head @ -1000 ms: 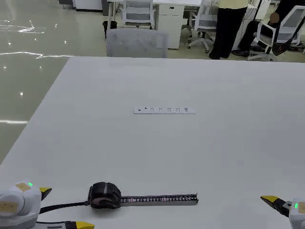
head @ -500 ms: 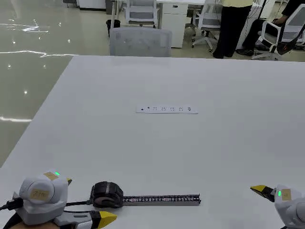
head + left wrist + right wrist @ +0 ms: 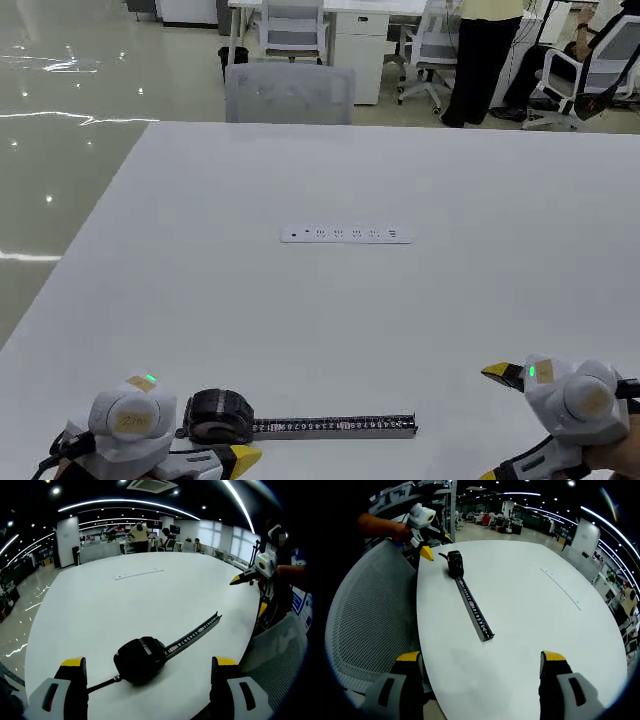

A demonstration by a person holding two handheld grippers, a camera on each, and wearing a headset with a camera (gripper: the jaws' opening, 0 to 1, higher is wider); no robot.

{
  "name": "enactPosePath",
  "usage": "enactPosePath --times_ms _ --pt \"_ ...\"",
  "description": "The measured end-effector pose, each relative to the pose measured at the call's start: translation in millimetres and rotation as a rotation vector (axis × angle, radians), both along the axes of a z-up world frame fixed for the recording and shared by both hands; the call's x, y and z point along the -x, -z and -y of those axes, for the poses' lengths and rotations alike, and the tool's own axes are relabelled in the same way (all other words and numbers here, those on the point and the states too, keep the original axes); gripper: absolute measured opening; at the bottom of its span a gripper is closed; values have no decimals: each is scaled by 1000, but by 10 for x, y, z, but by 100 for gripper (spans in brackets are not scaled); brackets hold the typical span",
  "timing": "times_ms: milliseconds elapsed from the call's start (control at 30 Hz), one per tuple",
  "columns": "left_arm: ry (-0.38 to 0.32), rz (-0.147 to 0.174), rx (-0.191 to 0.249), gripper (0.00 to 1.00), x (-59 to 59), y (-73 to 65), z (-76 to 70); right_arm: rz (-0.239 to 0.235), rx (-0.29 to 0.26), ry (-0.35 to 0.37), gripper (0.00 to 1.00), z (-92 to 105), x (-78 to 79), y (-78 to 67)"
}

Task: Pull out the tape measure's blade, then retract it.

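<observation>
Jaws spread, left gripper (image 3: 149,663) and right gripper (image 3: 480,656) approach black round-cased tape measure (image 3: 220,415) on white worktop (image 3: 400,320); best pin the case before guiding its marked blade (image 3: 335,426).

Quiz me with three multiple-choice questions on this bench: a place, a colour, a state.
1. Where is the tape measure's case? A) on the table, just ahead of the left hand-held gripper; B) on the floor; C) held up in the air.
2. What colour are that hand-held gripper's fingertips? A) red; B) blue; C) yellow.
3. How is the blade? A) fully wound in; B) pulled out, flat on the table; C) sticking straight up.

Answers: 1 A, it lies ahead between the open jaws. 2 C, both tips are yellow. 3 B, the marked strip runs along the tabletop.
</observation>
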State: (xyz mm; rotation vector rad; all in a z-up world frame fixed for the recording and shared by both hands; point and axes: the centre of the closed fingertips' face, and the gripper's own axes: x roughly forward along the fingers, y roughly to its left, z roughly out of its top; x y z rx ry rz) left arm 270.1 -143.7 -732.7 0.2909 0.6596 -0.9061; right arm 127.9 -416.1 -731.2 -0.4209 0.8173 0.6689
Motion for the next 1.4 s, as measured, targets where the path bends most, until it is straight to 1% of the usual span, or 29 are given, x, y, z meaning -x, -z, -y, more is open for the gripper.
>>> enactPosePath --times_ms 67,133,167,200,267,300,333,367,433,500,533,567,600,633,667,700,733,767,800,833,867,900,1000,1133,1200,1233,1267,1333,1400 --pt "-8 4 4 100 -11 8 13 -4 4 -17 99 -12 -51 5" --pt "-27 3 15 100 -22 -2 30 -22 -3 -31 98 -36 -74 15" --pt "-56 9 0 100 -52 17 14 -37 -3 -45 98 -44 -85 42" --pt "-62 14 -2 100 -69 29 21 -41 1 -53 98 -47 -101 55" --pt "-117 -10 -16 100 -92 99 -2 -59 10 -78 98 -75 -131 82" --pt "-111 -6 -20 100 -97 122 14 -65 12 -90 98 -86 -146 96" --pt "-117 5 -37 100 -117 159 9 -69 11 -101 97 -112 -183 108" --pt "-122 5 -35 100 -120 166 16 -74 9 -109 97 -130 -198 117" --pt "-142 -5 -1 100 -120 163 52 -88 11 -140 95 -181 -234 151" --pt "-154 -20 24 100 -107 175 90 -109 39 -184 95 -201 -246 203" --pt "-157 -16 24 100 -108 179 97 -117 51 -197 95 -203 -253 223" --pt "-160 0 29 100 -113 163 110 -120 56 -207 95 -226 -266 234" --pt "-159 17 39 100 -123 144 131 -130 63 -224 94 -245 -278 254" --pt "-157 20 53 100 -126 131 150 -137 66 -234 93 -253 -286 274" --pt "-154 37 95 100 -138 86 191 -143 70 -246 92 -271 -309 293" --pt "-152 45 97 100 -136 81 187 -145 67 -249 91 -289 -321 294" --pt "-149 45 84 100 -125 102 167 -155 63 -258 90 -309 -333 314" --pt "-147 41 84 100 -126 122 164 -164 62 -267 88 -320 -335 335" --pt "-145 22 89 100 -107 145 167 -163 66 -270 86 -326 -353 351" --pt "-150 28 98 100 -110 140 162 -159 70 -275 86 -335 -369 364" --pt "-146 47 102 100 -122 129 164 -162 71 -281 85 -341 -390 390" --pt "-142 53 93 100 -127 132 165 -164 71 -283 84 -342 -405 412" --pt "-141 70 92 100 -146 141 186 -167 55 -279 77 -361 -478 493" --pt "-127 71 82 100 -139 190 208 -171 61 -277 69 -363 -500 571" --pt "-123 76 76 100 -140 187 209 -176 69 -281 67 -358 -490 624" --pt "-124 69 79 100 -144 196 210 -183 67 -280 66 -367 -475 643" --pt "-130 47 87 100 -138 219 217 -186 56 -286 65 -383 -466 658" --pt "-142 41 78 100 -150 249 196 -187 56 -281 64 -379 -464 685" --pt "-147 23 68 99 -158 308 192 -190 65 -278 60 -365 -468 736"
